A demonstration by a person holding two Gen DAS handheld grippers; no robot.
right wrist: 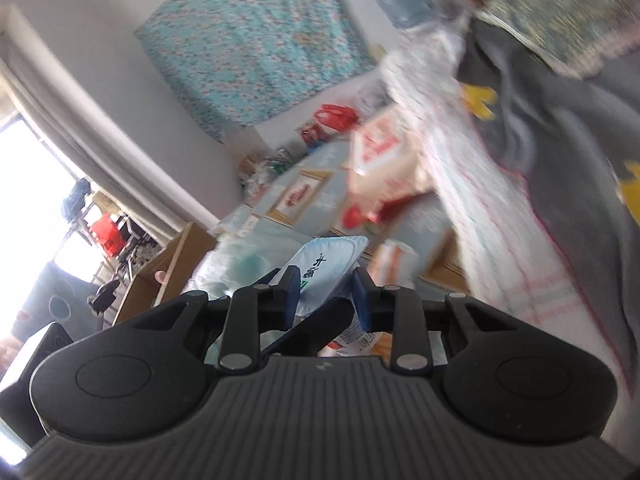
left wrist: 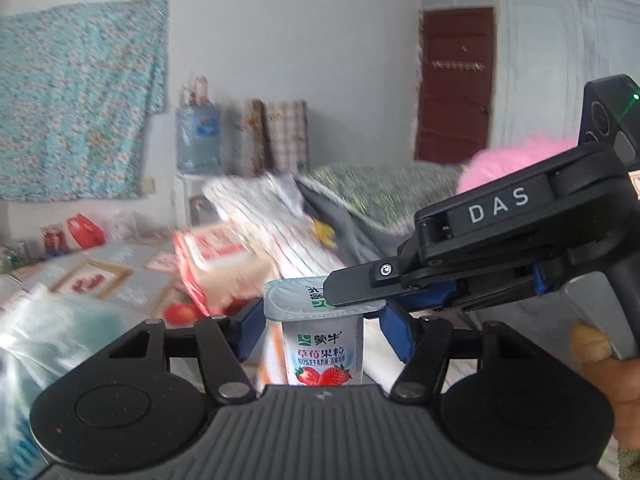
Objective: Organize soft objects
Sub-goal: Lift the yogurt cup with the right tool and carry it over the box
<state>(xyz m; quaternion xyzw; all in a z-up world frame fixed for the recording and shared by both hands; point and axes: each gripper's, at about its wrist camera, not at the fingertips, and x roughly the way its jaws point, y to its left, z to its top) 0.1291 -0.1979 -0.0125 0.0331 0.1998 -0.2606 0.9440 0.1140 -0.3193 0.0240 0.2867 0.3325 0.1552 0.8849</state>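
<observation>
A white strawberry yogurt cup (left wrist: pixel 322 344) with a foil lid stands upright between the blue pads of my left gripper (left wrist: pixel 322 332), which is shut on its sides. My right gripper (left wrist: pixel 352 300) comes in from the right, its black finger lying across the lid's right edge. In the right wrist view the right gripper (right wrist: pixel 326 294) has its pads on either side of the lid (right wrist: pixel 320 264); the left gripper's finger (right wrist: pixel 308 328) crosses below. A pink fluffy object (left wrist: pixel 516 164) shows behind the right gripper.
A red and white carton (left wrist: pixel 216 264) lies on a table covered in patterned plastic (left wrist: pixel 100 276). A checked cloth (left wrist: pixel 280 228), a grey garment (right wrist: pixel 560 152) and a floral cushion (left wrist: pixel 384 188) are piled behind. A plastic bag (left wrist: pixel 44 332) sits at left.
</observation>
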